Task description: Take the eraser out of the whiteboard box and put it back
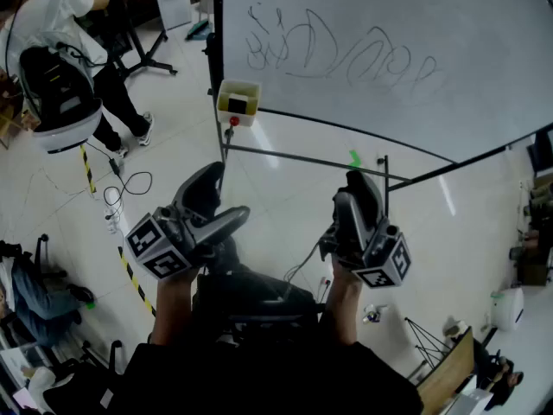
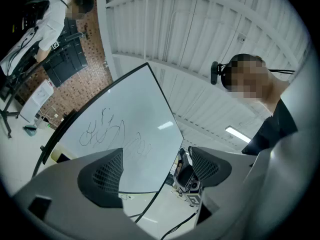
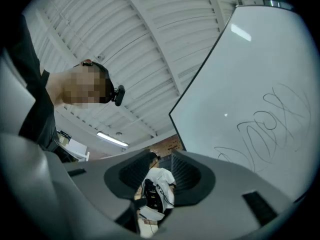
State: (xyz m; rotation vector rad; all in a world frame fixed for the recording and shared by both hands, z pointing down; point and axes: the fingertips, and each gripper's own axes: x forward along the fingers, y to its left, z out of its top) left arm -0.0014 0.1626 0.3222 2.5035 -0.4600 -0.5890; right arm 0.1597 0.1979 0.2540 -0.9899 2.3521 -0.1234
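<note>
Filling the space ahead of both claws, a large whiteboard (image 1: pixel 389 24) marked with looping scribbles is seen on a thin black stand over a pale glossy floor (image 1: pixel 285 197). Well off to the left of the left claw, a person in white (image 1: pixel 52 24) is seen standing.

The left claw (image 1: pixel 216 202) is held low and tilted upward. Its jaws are spread wide with nothing between them, and only the board shows through the gap. The right claw (image 1: pixel 359 187) is held beside it, its jaws parted by a narrower gap and likewise empty.

Ahead of the left claw's tips and well apart from them, a small pale yellow box (image 1: pixel 251 87) is fixed at the board's lower left corner. A dark block, judged to be the eraser (image 1: pixel 238 105), lies inside it.

The reach is judged not yet made. To do it well, the left claw should be carried forward to the box with its jaws spread. It should be lowered through the open top clear of the walls and closed squarely on the eraser's sides before lifting straight out.
</note>
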